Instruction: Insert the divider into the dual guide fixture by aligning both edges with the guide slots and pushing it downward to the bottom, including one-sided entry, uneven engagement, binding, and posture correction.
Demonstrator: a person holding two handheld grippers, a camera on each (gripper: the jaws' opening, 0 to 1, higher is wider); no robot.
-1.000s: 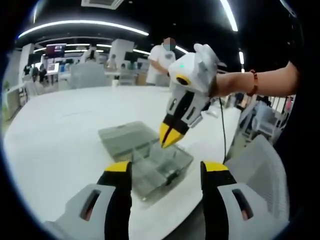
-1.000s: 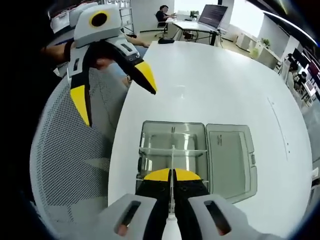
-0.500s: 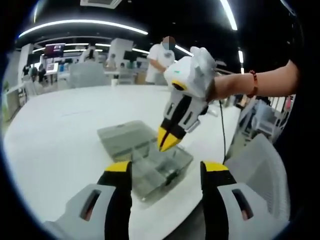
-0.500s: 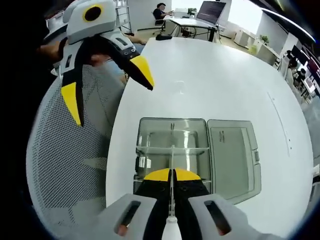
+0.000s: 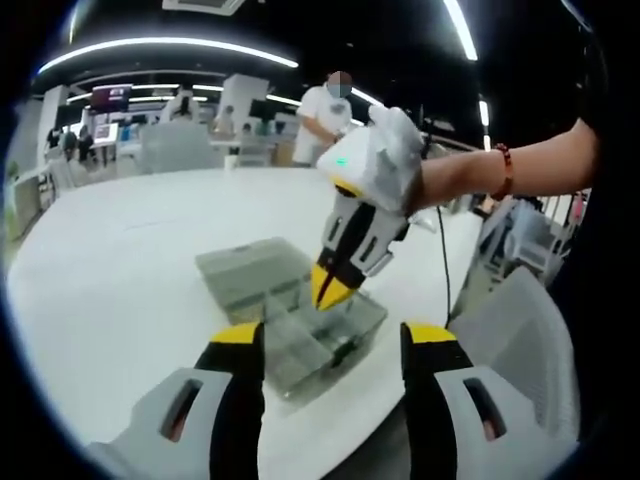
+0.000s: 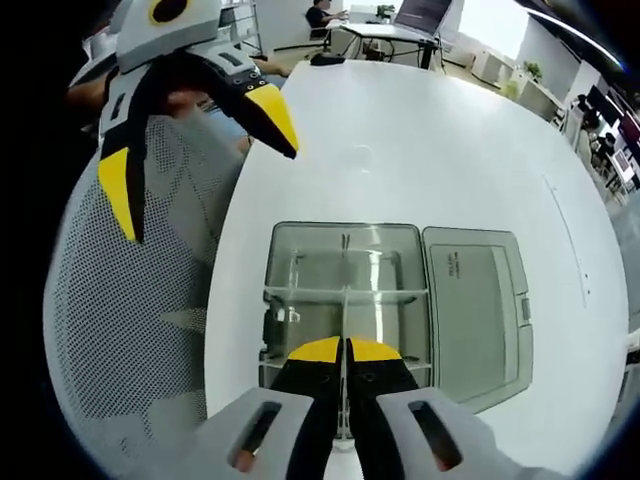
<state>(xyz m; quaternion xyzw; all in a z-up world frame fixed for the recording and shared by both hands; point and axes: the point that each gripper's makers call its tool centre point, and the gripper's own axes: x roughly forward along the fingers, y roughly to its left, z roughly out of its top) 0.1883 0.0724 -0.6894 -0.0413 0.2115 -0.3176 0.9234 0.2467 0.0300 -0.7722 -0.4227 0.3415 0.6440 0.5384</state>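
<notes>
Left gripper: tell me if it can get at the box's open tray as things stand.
Probably yes. The left gripper is open and apart from the box, with bare table around it; only the right gripper, shut on the divider, hangs over the tray.

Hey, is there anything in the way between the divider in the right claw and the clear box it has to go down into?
Nothing visible blocks it. The right claw holds the thin divider edge-on directly over the open box. The left claw hangs open off to the side, over the mesh chair.

Probably an open-plan office: ceiling strip lights (image 5: 160, 47), desks with a monitor (image 6: 420, 12), mesh chair (image 6: 120, 330)
</notes>
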